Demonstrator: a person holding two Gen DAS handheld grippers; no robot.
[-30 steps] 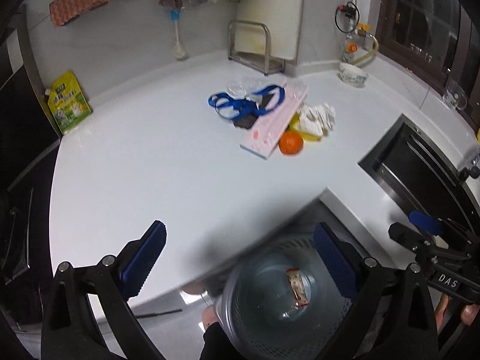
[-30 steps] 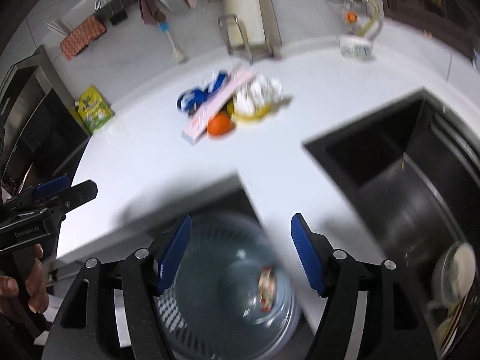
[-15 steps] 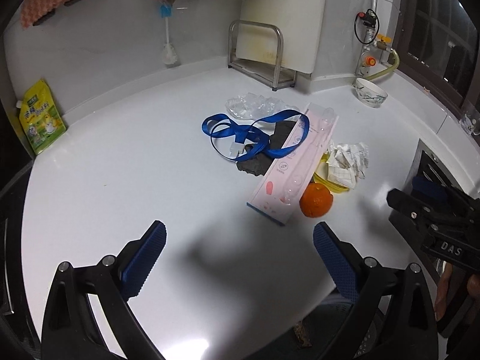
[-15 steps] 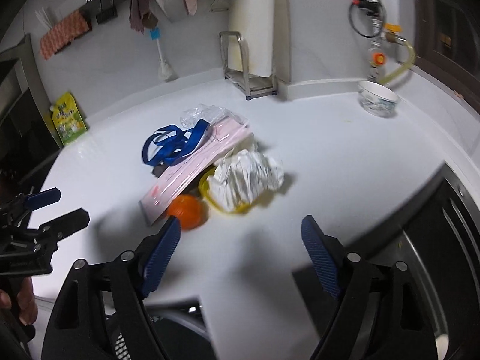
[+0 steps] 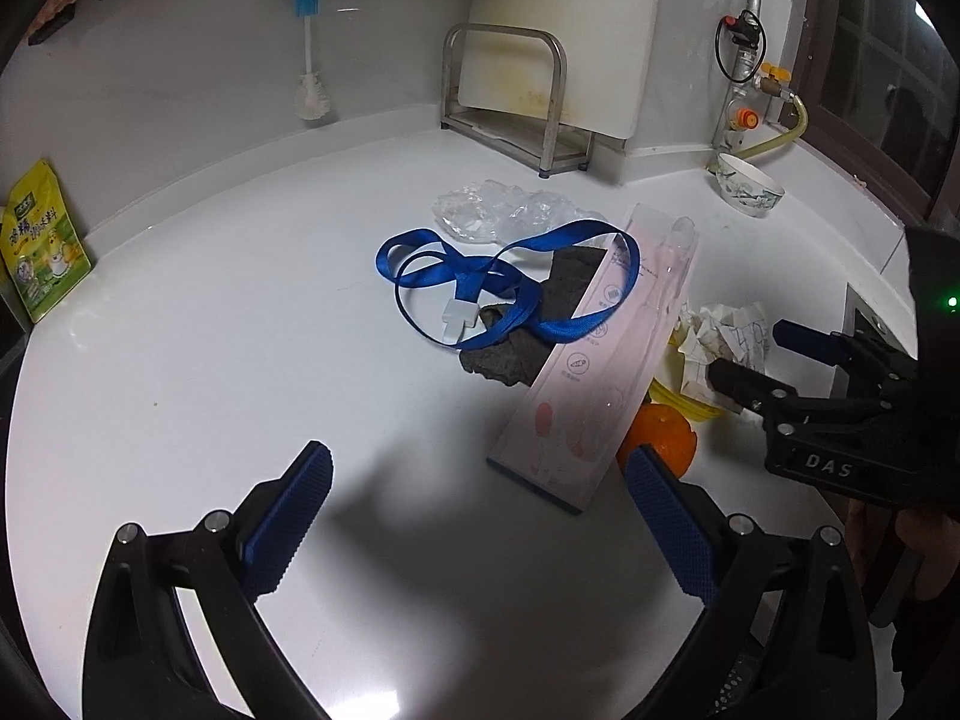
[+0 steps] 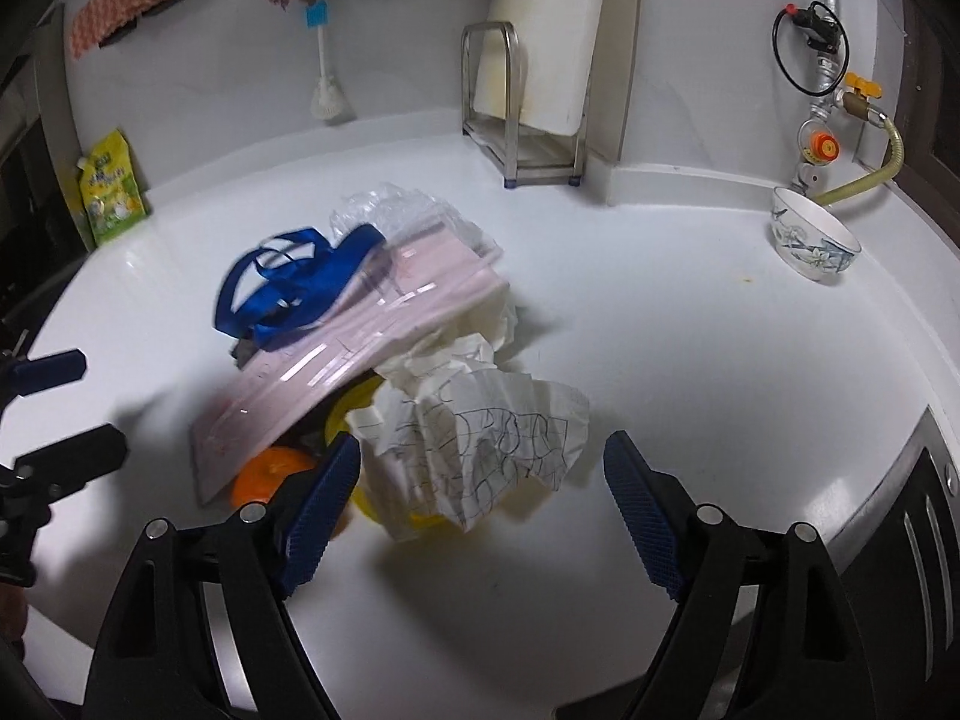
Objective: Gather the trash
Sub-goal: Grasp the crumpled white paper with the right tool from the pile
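Right gripper [image 6: 483, 480]: jaws spread wide, nothing held; the blue pads stand on both sides of the crumpled paper without touching it.
Left gripper [image 5: 480, 531]: jaws wide apart and empty, above bare white counter [image 5: 198, 372], near the end of the pink box.
Crumpled paper [image 6: 480, 426]: white sheet with pen lines, it lies on a yellow thing [image 6: 345, 414] in the middle of the pile.
Pink box [image 5: 600, 360]: long flat package; in the right wrist view one end is raised and leans over the paper and the orange.
Orange [image 5: 660, 441]: just beside the lower end of the pink box, partly hidden under it.
Blue lanyard [image 5: 504, 282]: looped over a dark rag [image 5: 534, 324] and over the box edge; a white clip is on it.
Clear plastic wrap [image 5: 504, 213]: behind the lanyard, toward the wall.
Bowl [image 6: 813, 243]: white with pattern, well apart from the trash, near the hose.
Yellow pouch [image 5: 39, 255]: it leans at the far left of the counter.
Metal rack [image 5: 510, 114]: by the back wall, it holds a white board.
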